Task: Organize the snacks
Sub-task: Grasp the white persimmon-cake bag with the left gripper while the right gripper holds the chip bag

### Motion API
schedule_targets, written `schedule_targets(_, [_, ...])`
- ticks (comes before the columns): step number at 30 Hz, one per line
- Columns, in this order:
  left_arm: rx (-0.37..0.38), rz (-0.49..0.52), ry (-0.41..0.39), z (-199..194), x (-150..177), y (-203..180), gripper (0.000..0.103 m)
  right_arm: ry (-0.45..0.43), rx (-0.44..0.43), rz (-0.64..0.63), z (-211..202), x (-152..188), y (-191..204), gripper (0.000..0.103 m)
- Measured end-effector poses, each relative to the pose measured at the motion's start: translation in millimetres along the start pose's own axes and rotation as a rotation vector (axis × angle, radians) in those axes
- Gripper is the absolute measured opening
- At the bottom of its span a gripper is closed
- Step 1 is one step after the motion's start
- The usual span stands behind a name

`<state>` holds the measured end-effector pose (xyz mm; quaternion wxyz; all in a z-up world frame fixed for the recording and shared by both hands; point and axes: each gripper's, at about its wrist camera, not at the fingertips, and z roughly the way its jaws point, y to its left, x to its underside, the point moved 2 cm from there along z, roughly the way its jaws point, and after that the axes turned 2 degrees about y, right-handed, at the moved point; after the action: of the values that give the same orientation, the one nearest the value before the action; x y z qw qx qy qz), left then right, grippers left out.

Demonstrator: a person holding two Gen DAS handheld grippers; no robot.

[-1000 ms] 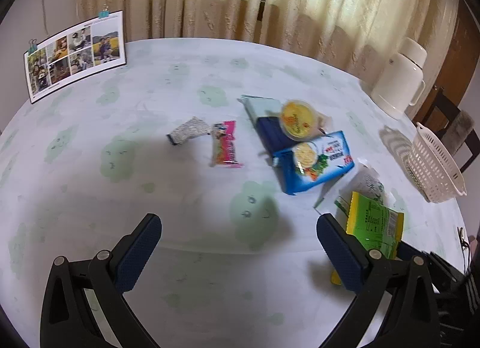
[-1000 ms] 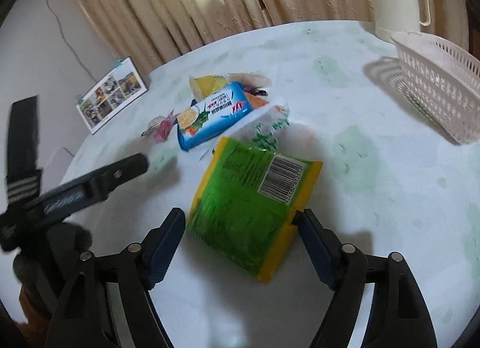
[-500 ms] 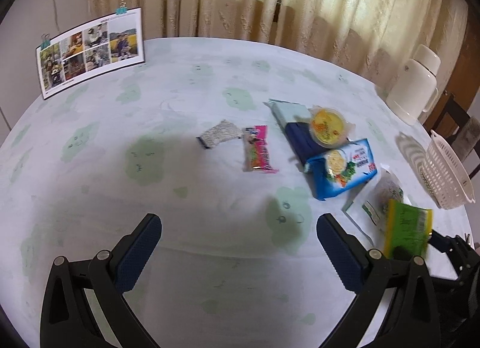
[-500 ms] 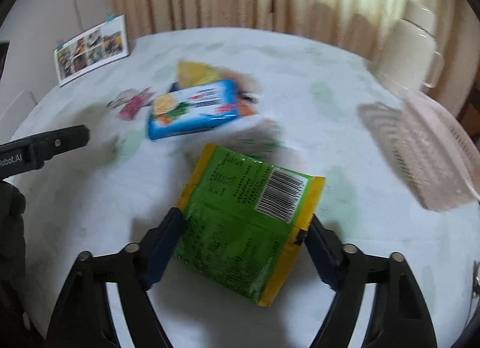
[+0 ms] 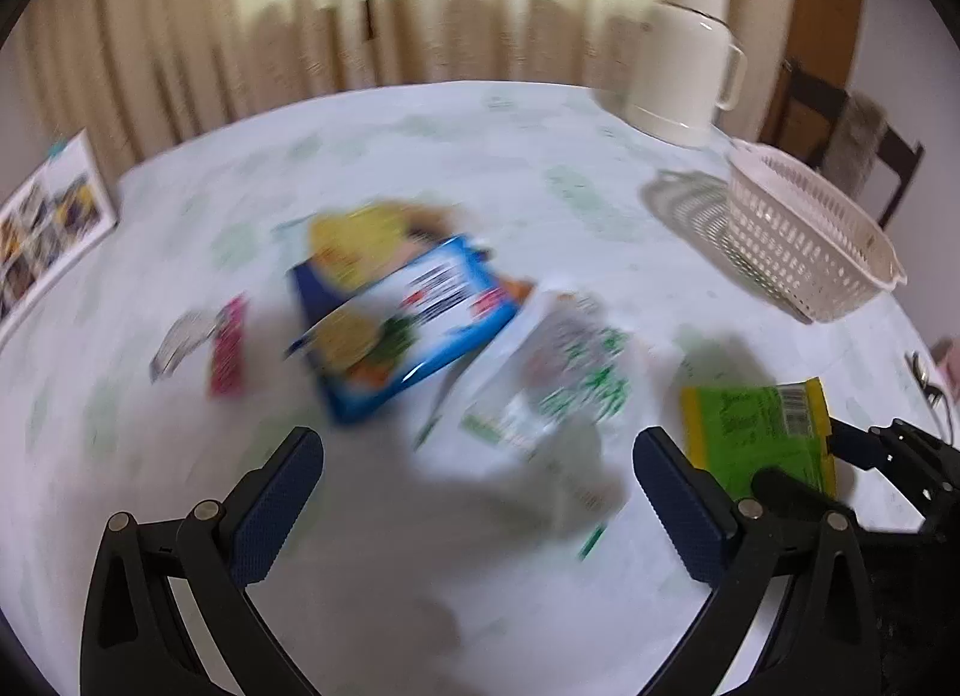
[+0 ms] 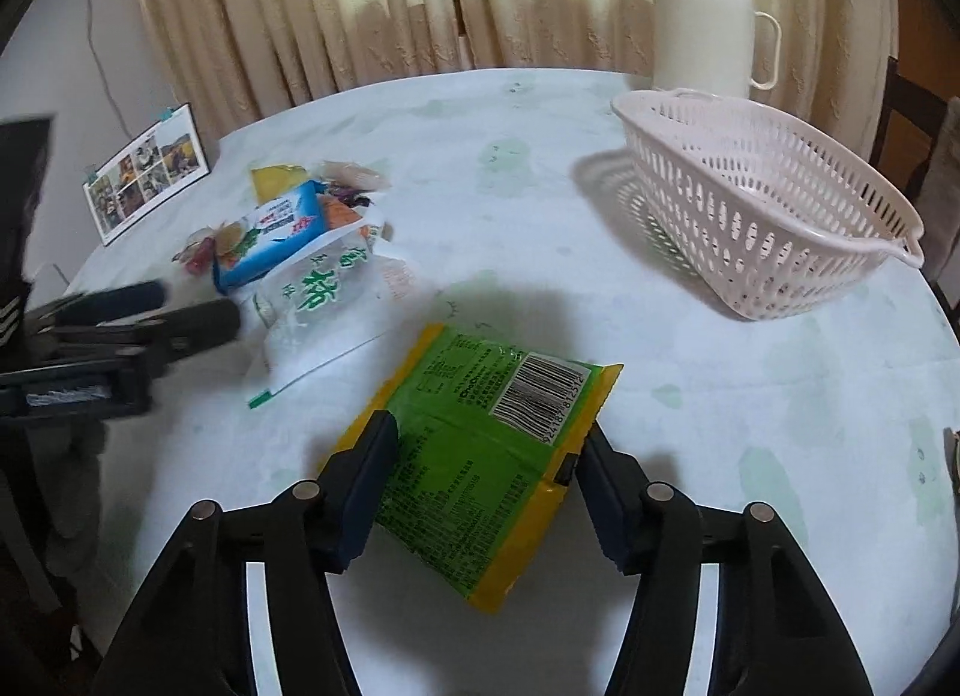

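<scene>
The flat green and yellow plastic snack packet (image 6: 486,456) lies low in the centre of the right wrist view, between the blue pads of the right gripper (image 6: 480,474), whose jaws are closing on its two side edges. Up and right stands the white perforated plastic basket (image 6: 774,204); up and left lies a heap of other snack bags (image 6: 300,252). The left gripper (image 5: 474,504) hangs spread wide with nothing between its pads, over the pale green-patterned tablecloth (image 5: 420,576).

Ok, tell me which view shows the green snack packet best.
The right wrist view: the green snack packet lies sharp and whole, with the right gripper closing around it. The left wrist view catches it blurred, partly hidden.
</scene>
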<state>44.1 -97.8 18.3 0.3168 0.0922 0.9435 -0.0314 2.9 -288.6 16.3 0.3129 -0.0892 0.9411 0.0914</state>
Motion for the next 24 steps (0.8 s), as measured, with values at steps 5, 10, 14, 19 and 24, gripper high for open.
schedule_targets(5, [-0.005, 0.080, 0.059, 28.1, -13.4, -23.3, 0.103, -0.002, -0.038, 0.027, -0.1, 2.3, -2.3, 0.055])
schedule_targets(10, [0.046, 0.086, 0.110, 47.6, -16.3, -28.6, 0.079, 0.001, -0.071, 0.053, 0.2, 2.4, -7.3, 0.052])
schedule_targets(14, [0.035, 0.063, 0.093, 37.3, -14.9, -24.4, 0.049, -0.017, -0.105, 0.081, -2.4, 2.4, -11.7, 0.044])
schedule_targets(19, [0.025, 0.019, 0.060, 19.7, -7.9, -17.9, 0.044, -0.058, -0.172, 0.114, -8.4, 0.9, -18.4, 0.032])
schedule_targets(24, [0.028, -0.013, -0.013, -11.1, -12.6, -11.9, 0.044, -0.101, -0.310, 0.155, -17.9, -2.3, -20.9, 0.015])
